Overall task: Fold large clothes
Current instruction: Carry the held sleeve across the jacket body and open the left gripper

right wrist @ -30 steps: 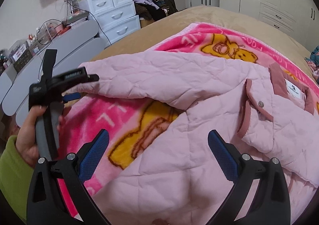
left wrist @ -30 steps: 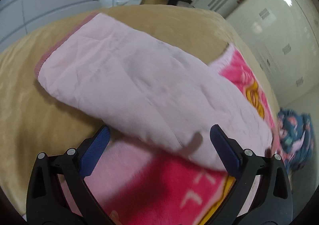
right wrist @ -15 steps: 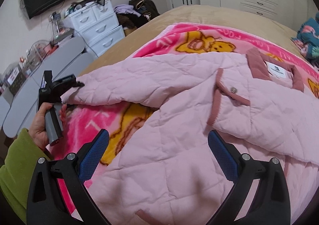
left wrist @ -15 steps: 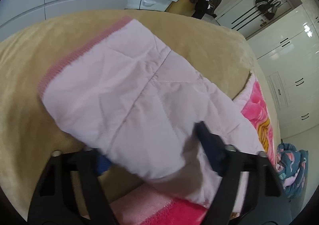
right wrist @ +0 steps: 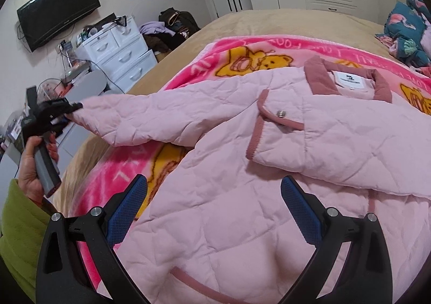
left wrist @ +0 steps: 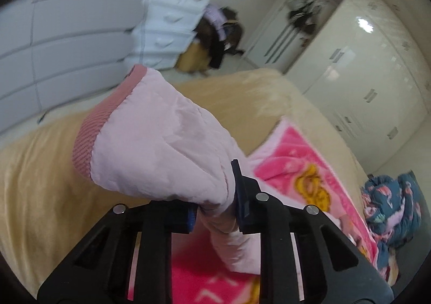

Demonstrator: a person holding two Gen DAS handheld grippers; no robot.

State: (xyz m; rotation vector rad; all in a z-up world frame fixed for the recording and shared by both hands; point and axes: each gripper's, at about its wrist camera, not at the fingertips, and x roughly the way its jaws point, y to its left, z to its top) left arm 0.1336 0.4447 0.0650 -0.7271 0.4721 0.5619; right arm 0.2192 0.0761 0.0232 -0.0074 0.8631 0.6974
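On the pink blanket (right wrist: 204, 61) lies the pink jacket (right wrist: 242, 209); at nine o'clock the left gripper (left wrist: 215, 212) closes on its sleeve (left wrist: 161, 142), while the right gripper (right wrist: 212, 209) hovers spread above the jacket.

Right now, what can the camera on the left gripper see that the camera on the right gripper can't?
Only the left wrist view shows the dark pink cuff and the left gripper with its jaws closing on the sleeve.

Only the right wrist view shows the jacket's collar, the TV, the hand in a green sleeve, and the right gripper, jaws open.

Both show the pink sleeve, teddy blanket and white drawers.
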